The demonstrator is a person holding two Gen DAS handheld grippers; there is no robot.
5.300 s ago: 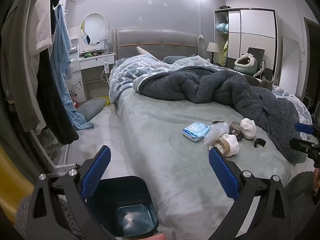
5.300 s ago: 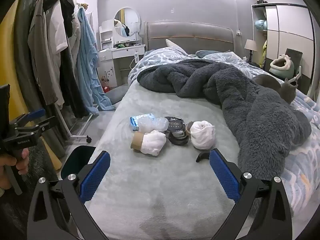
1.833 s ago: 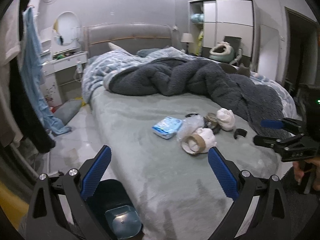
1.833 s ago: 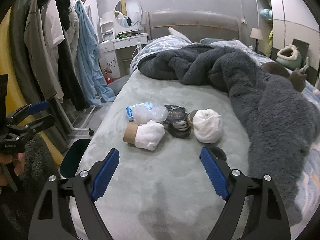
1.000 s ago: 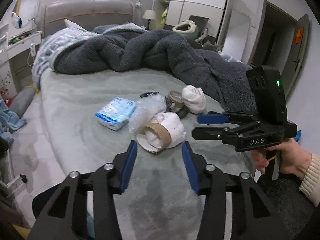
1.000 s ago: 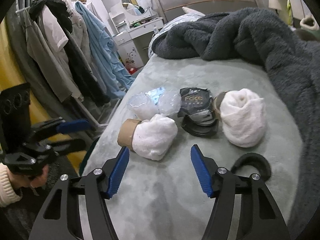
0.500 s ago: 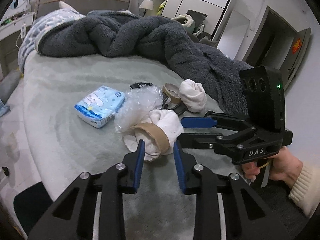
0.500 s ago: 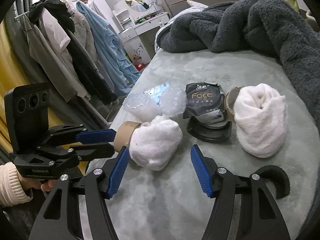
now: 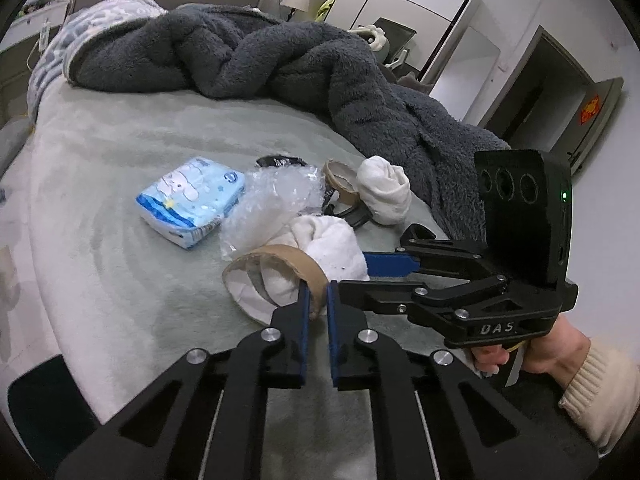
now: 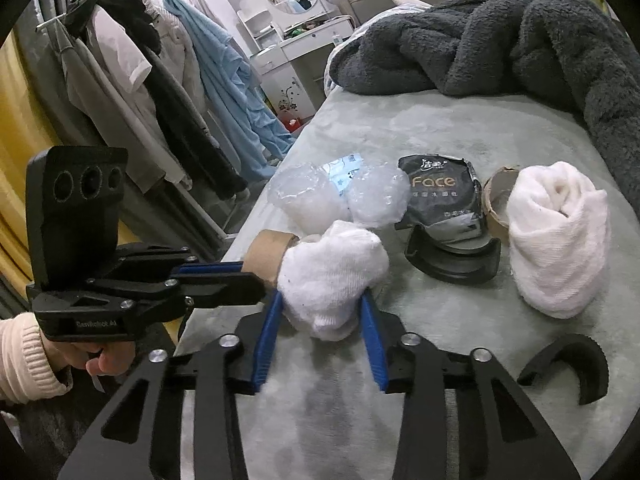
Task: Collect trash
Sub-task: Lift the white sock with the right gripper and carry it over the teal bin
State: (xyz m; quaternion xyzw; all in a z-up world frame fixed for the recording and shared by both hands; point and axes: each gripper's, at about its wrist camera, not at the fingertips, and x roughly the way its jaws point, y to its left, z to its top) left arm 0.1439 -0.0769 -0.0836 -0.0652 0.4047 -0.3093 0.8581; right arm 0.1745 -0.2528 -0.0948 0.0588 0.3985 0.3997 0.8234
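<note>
A cardboard tube (image 9: 280, 264) stuffed with white cloth (image 9: 332, 248) lies on the grey-green bed. My left gripper (image 9: 315, 292) is shut on the tube's rim; it also shows in the right wrist view (image 10: 240, 272). My right gripper (image 10: 320, 308) is shut on the white cloth (image 10: 332, 272) at the tube's other end (image 10: 266, 256); it also shows in the left wrist view (image 9: 384, 272). Around it lie clear bubble plastic (image 9: 272, 204), a blue tissue pack (image 9: 192, 200), a black "Face" packet (image 10: 440, 192) and a second tube with white cloth (image 10: 556, 236).
A dark fluffy blanket (image 9: 280, 64) covers the far and right side of the bed. Two black curved plastic pieces (image 10: 452, 260) (image 10: 568, 364) lie near the trash. A dark bin (image 9: 44, 400) stands on the floor at the bed's left edge. Clothes hang on a rack (image 10: 140, 80).
Both grippers have moved in on the nearer tube. The left jaws have closed on its cardboard rim and the right jaws have closed on the white cloth.
</note>
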